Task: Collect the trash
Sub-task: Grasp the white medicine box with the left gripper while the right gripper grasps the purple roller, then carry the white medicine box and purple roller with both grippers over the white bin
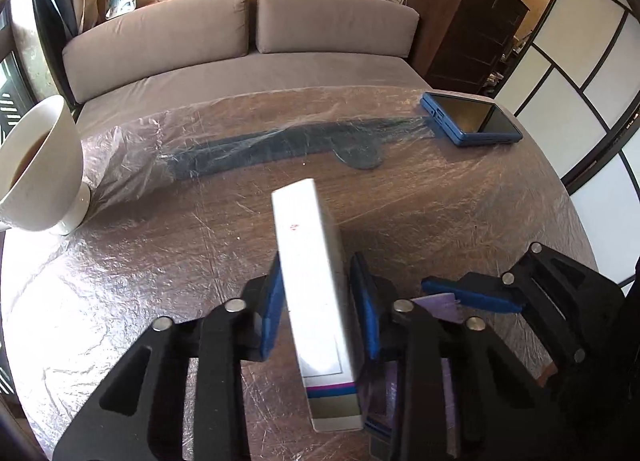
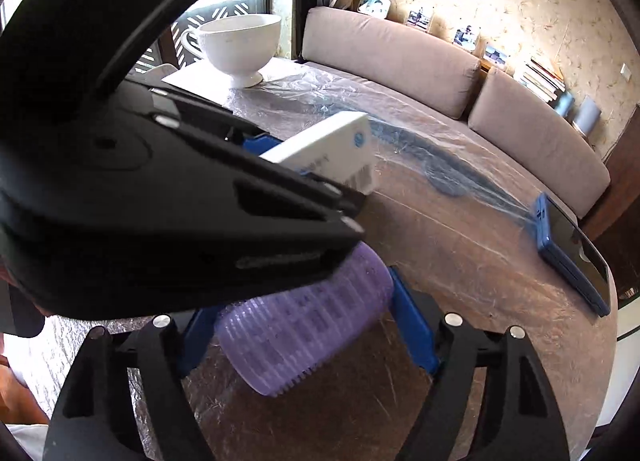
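White slim carton (image 1: pixel 316 293) clamped in left hand-held gripper (image 1: pixel 320 313); right (image 2: pixel 308 331) straddles ribbed purple roller (image 2: pixel 304 325).

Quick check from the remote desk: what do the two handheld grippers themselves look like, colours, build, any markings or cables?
Both match. The left gripper and the right gripper have matte black moulded frames with elongated cut-out slots and round silver fasteners at the joints. Their fingers carry flat blue pads. No cables or printed markings show, and no sleeve is clearly visible.
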### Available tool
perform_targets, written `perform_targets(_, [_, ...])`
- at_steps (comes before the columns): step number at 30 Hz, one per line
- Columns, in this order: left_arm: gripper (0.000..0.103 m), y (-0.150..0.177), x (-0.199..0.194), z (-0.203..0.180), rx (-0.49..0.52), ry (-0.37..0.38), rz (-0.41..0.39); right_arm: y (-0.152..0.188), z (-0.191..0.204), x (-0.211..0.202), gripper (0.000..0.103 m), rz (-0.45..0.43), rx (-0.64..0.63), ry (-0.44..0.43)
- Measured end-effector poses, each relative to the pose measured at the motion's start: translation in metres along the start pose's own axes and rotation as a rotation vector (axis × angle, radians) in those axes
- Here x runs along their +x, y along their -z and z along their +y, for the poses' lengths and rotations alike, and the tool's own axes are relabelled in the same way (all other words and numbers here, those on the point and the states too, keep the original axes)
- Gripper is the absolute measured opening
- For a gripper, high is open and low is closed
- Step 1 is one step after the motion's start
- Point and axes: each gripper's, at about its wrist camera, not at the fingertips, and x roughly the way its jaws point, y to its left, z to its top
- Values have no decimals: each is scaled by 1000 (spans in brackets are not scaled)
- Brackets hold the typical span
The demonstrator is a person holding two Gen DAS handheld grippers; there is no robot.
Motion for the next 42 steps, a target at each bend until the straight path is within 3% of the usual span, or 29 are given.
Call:
perform_targets(3, [20,1,-2,1,-6,12,-3,3,0,-4,76,-6,14,6])
perform_targets(18, [20,19,-42,-5,-70,31,-91,34,-19,-50,76,-61,226,25])
perform_targets(26, [20,50,-62,-21,-105,33,-111,62,-21,-69,76,-48,338,20])
perform_targets(42, [20,124,-108,-50,-159,35,-136,113,-6,-112,76,-67,408,18])
